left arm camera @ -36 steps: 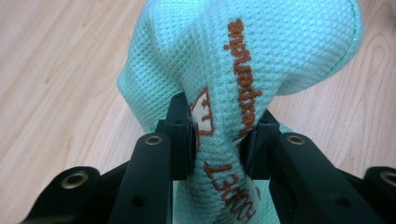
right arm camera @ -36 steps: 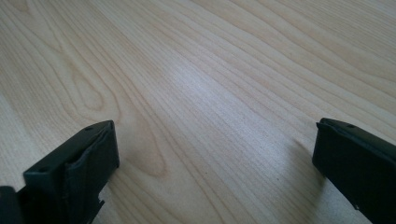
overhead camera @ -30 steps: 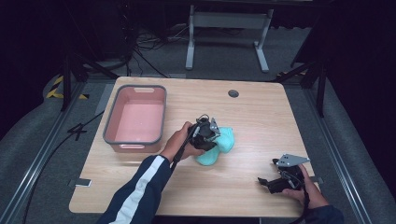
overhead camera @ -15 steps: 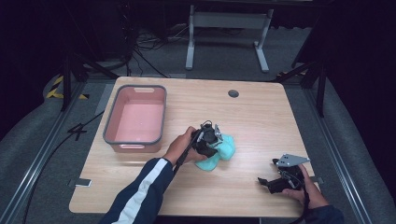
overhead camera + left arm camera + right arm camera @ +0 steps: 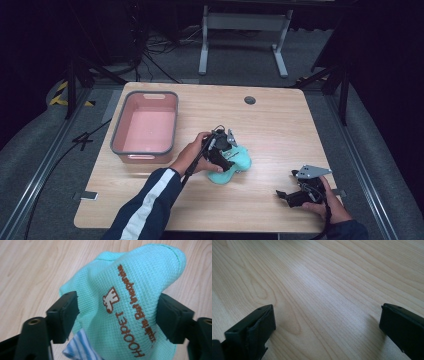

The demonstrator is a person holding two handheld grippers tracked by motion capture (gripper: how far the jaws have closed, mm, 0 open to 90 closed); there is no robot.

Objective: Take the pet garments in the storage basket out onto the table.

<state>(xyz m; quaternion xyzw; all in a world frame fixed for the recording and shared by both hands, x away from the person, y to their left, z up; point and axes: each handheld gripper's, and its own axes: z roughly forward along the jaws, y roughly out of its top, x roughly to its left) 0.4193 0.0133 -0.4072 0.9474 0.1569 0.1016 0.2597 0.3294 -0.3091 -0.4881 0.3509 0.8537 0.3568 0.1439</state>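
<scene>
Pale wood-grain surface (image 5: 280,125) carries a mint-green knit cloth (image 5: 130,302) with brown stitched lettering, lying just right of the pink bin (image 5: 145,127), between the left hand-held gripper (image 5: 116,315)'s just-opened jaws, while the right hand-held gripper (image 5: 327,327) gapes wide, well apart.

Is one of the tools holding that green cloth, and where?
The left tool has the cloth between its jaws, which have just been opening; a firm hold cannot be told. The right tool is open, holding nothing.

Left claw (image 5: 226,159) hides perhaps half the teal cloth (image 5: 239,161).
</scene>
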